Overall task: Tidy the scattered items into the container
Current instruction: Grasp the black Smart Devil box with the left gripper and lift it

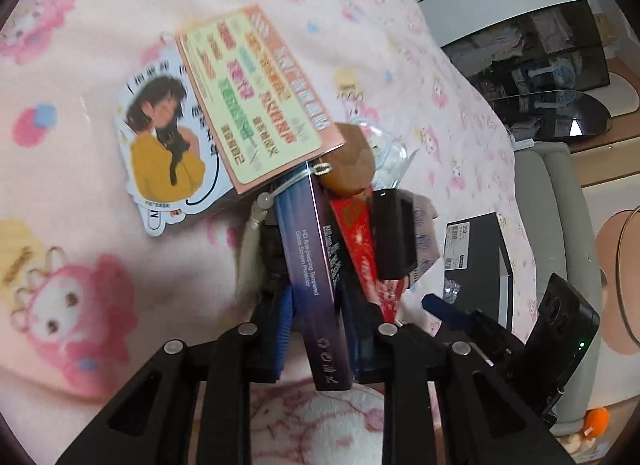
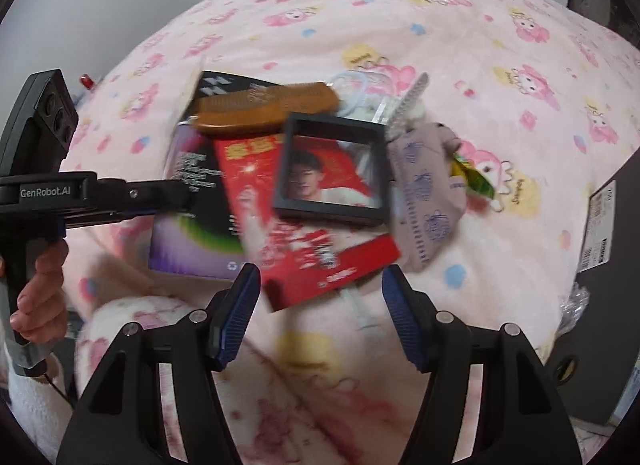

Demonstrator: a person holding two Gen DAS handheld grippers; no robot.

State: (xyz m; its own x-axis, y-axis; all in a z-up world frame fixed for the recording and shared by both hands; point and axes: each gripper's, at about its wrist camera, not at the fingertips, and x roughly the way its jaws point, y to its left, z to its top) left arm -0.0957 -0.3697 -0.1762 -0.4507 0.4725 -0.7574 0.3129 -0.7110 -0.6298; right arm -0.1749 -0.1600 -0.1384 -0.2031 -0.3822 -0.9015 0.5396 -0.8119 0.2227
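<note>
The left gripper (image 1: pixel 316 325) is clamped on the near end of a purple screen-protector box (image 1: pixel 310 265), lifting it above the pink blanket (image 1: pixel 80 65). The right gripper (image 2: pixel 320 305) stands wide and empty over a red packet (image 2: pixel 304 249); a dark container (image 2: pixel 612 265) sits at the far right.

The fluffy blanket (image 2: pixel 440 25) is showing pale pink all over, with darker pink cartoon bunnies, yellow badges and little blue flowers. The flat screen-protector box (image 1: pixel 308 265) is looking deep purple with white lettering, and it's fading to green in the right wrist view. The glossy red envelope (image 2: pixel 304 249) is carrying gold and white print. The wooden comb (image 2: pixel 268 109) is glowing orange-brown. The square frame (image 2: pixel 332 169) is black. The soft pouch (image 2: pixel 428 201) is mauve with purple doodles. The gripper pads (image 2: pixel 236 321) are dark blue on black.
</note>
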